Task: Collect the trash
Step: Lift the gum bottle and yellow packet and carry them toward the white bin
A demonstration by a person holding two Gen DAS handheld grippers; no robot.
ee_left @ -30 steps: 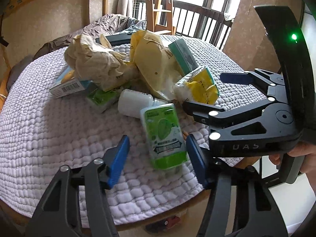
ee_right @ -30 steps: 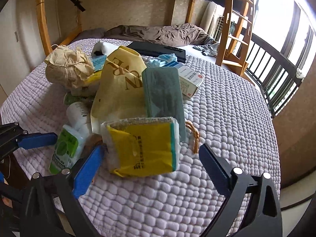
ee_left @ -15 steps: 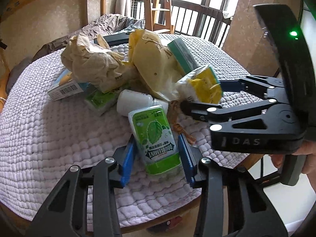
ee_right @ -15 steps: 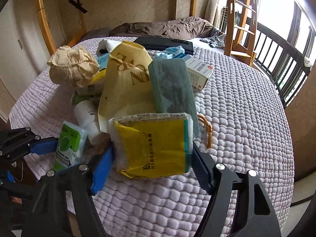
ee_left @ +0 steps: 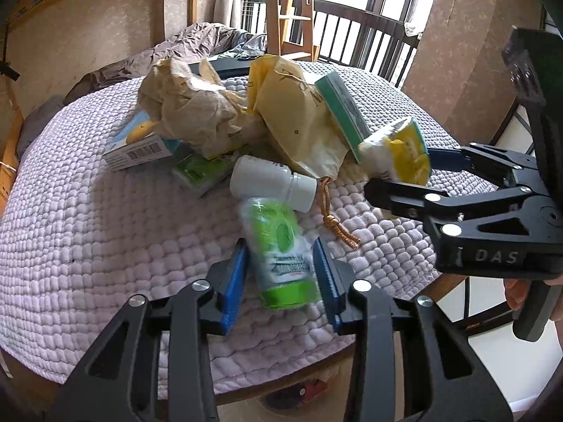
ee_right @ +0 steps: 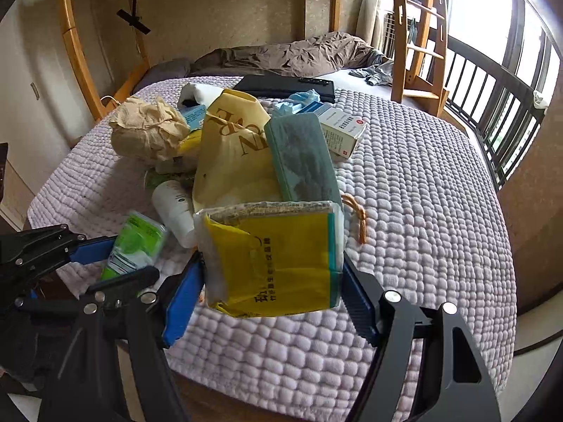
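On the lilac quilted bed [ee_left: 88,232], near its front edge: green mint container [ee_left: 281,246], blurred, clamped between the blue pads of the left hand-held gripper [ee_left: 281,274], jaws just closed in on it. Just behind, touching its top end: white bottle [ee_left: 271,183] lying on its side. To the right of both: orange knotted cord [ee_left: 334,221] on the quilt.

Beside that, further right: yellow tissue pack [ee_right: 274,260] gripped at both sides by the right hand-held gripper [ee_right: 271,281], pads pressing its left and right edges, pack tilted and seemingly clear of the quilt. Fingers of a hand [ee_left: 520,288] just visible on the grip.

Behind the pack: green sponge-like block [ee_right: 302,158] leaning on a yellow paper bag [ee_right: 232,154] with brown lettering. Left of the bag: crumpled brown paper [ee_right: 147,133], resting over a carton with barcode [ee_left: 140,144] and a small green packet [ee_left: 200,172]. Right of the block: white medicine box [ee_right: 343,133], blue wrapper [ee_right: 299,102] behind it. At the pile's far side: flat dark case [ee_right: 285,86]. Beyond: brown rumpled blanket [ee_right: 288,56], wooden ladder [ee_right: 418,35], dark railing [ee_right: 492,105].
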